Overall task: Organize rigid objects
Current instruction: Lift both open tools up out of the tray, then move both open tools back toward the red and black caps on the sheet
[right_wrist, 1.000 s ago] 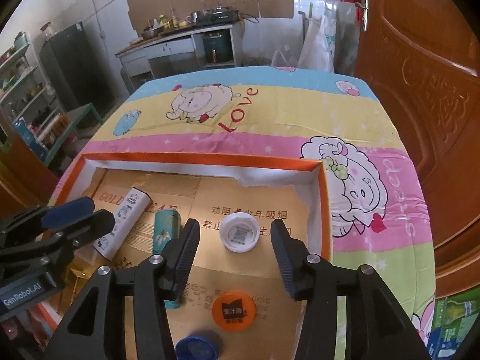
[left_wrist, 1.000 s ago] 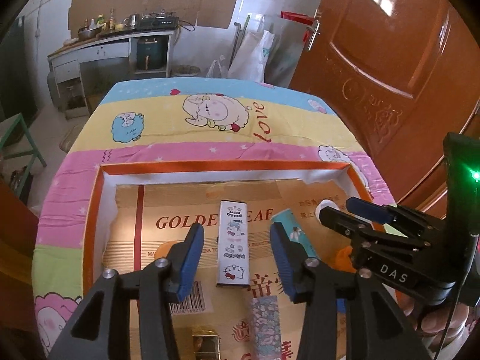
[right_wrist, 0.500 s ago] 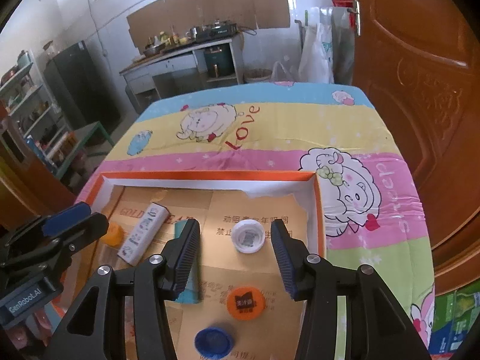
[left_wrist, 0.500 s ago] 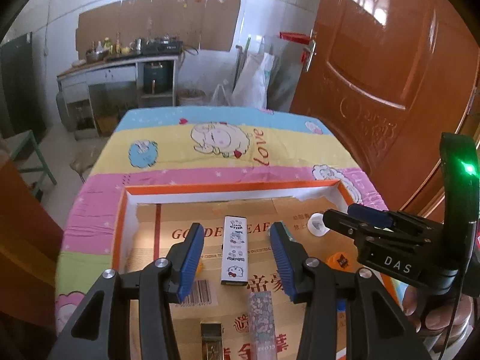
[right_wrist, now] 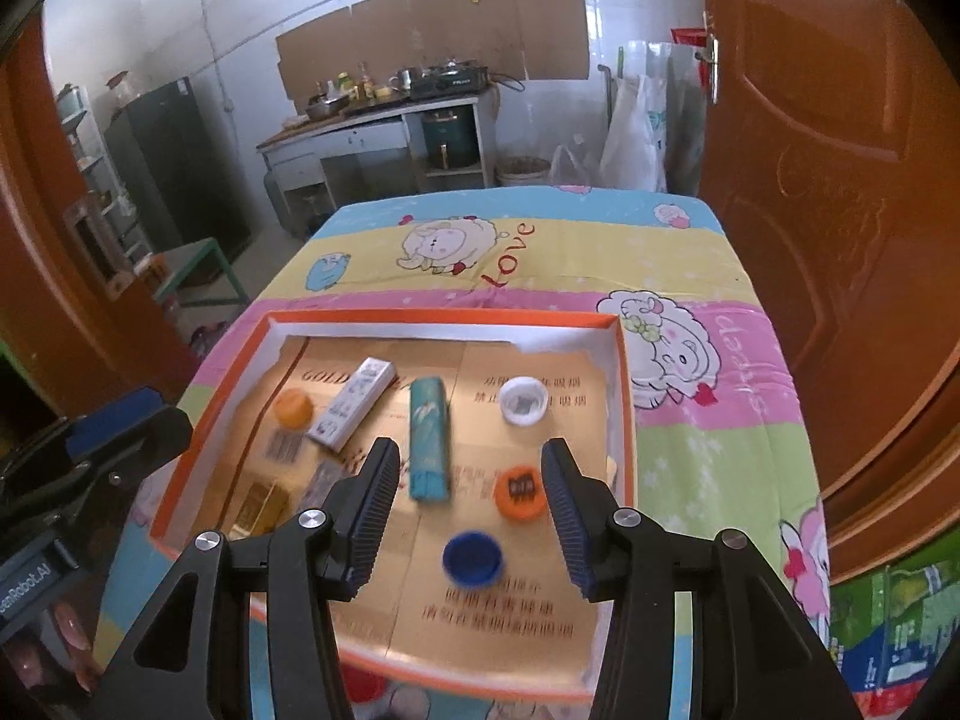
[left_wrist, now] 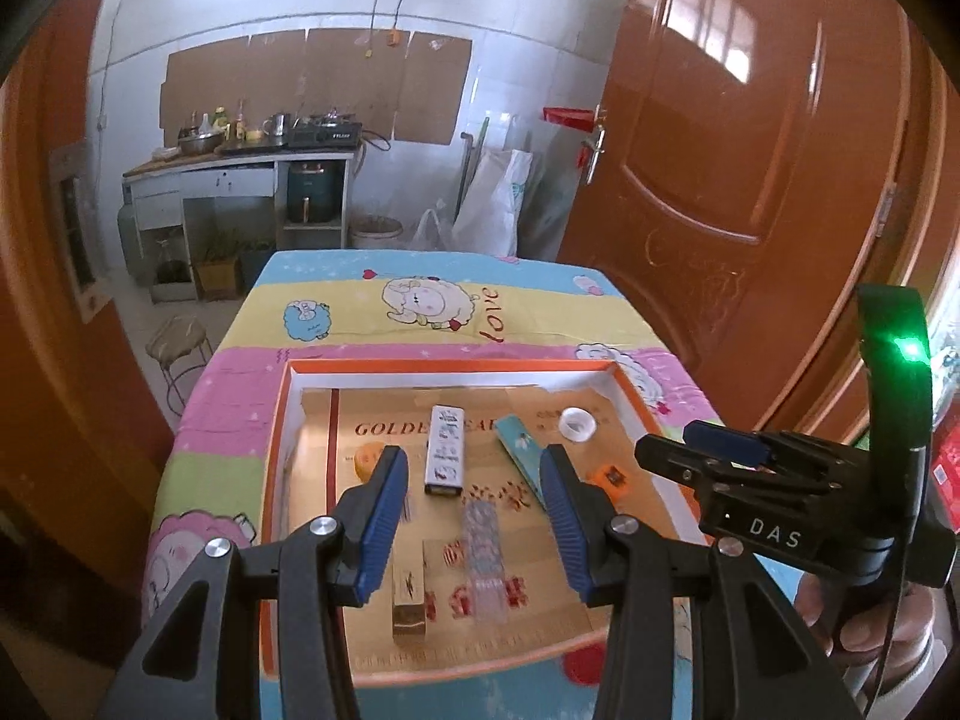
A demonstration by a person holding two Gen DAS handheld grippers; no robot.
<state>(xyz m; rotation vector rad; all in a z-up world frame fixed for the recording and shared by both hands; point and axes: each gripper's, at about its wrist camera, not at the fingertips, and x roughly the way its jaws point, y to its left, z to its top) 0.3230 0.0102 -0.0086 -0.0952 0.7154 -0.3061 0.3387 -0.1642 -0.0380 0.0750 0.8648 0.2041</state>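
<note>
An orange-rimmed shallow box lies on the table, lined with gold cardboard. In it lie a white sticker-covered box, a teal box, a clear patterned box, a gold box, a white cap, two orange caps and a blue cap. My left gripper is open and empty above the box's near part. My right gripper is open and empty above the blue cap.
The table wears a cartoon sheep cloth. A brown door stands to the right. A kitchen counter and white bags stand beyond the table. A stool stands at the left.
Both grippers have lifted and pulled back from the box, so more of the box and room shows. Both stayed open and empty. Objects have not moved.
</note>
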